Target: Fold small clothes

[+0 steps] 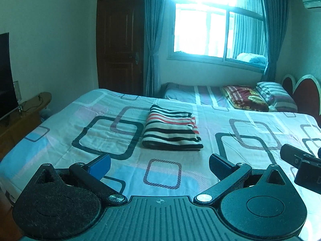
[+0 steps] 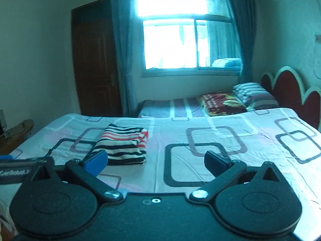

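A folded striped garment [image 1: 171, 129], white with black and red stripes, lies on the bed sheet [image 1: 70, 124] ahead of my left gripper [image 1: 159, 165]. The left gripper is open and empty, held above the sheet short of the garment. In the right wrist view the same garment [image 2: 122, 143] lies ahead and to the left, just beyond the left finger. My right gripper [image 2: 156, 161] is open and empty above the sheet [image 2: 220, 170]. The right gripper's body shows at the right edge of the left wrist view [image 1: 303, 164].
The bed has a patterned sheet with rounded squares. A second bed with a striped pillow [image 1: 274, 95] and a red blanket [image 1: 243, 97] lies behind. A red headboard [image 2: 289, 92] is at the right, a wooden TV stand [image 1: 24, 116] at the left, a door [image 1: 120, 46] and window behind.
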`<state>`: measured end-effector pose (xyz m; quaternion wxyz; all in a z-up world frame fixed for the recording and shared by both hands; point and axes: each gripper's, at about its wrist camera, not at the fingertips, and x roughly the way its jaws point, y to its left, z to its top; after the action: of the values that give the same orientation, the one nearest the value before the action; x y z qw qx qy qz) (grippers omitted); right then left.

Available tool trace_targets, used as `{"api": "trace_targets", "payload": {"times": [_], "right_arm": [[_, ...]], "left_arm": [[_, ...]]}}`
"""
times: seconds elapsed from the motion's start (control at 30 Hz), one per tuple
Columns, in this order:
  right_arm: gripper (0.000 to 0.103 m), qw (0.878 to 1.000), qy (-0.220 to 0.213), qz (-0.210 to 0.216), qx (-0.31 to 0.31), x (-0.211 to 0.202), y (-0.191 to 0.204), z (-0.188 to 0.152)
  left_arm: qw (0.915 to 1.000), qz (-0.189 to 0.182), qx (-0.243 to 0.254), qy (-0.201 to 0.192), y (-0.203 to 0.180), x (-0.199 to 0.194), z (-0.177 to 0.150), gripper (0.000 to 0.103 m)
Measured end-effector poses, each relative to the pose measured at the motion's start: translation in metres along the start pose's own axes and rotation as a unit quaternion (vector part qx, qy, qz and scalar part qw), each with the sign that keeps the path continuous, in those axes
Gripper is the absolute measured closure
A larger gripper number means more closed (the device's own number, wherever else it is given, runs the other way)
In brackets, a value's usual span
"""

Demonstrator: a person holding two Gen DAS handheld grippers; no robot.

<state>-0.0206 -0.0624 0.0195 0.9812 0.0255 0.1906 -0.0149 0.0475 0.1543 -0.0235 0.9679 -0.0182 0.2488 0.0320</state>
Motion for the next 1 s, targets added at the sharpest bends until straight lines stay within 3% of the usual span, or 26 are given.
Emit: {"api": "trace_targets", "payload": {"times": [1.0], "right_arm": [[0.001,1.000,-0.007,-0.015,0.007,-0.012,0.004,-0.003]], "left_arm": [[0.9999,0.005,0.002,-0.015,-0.002,-0.015,0.004,0.000]]}}
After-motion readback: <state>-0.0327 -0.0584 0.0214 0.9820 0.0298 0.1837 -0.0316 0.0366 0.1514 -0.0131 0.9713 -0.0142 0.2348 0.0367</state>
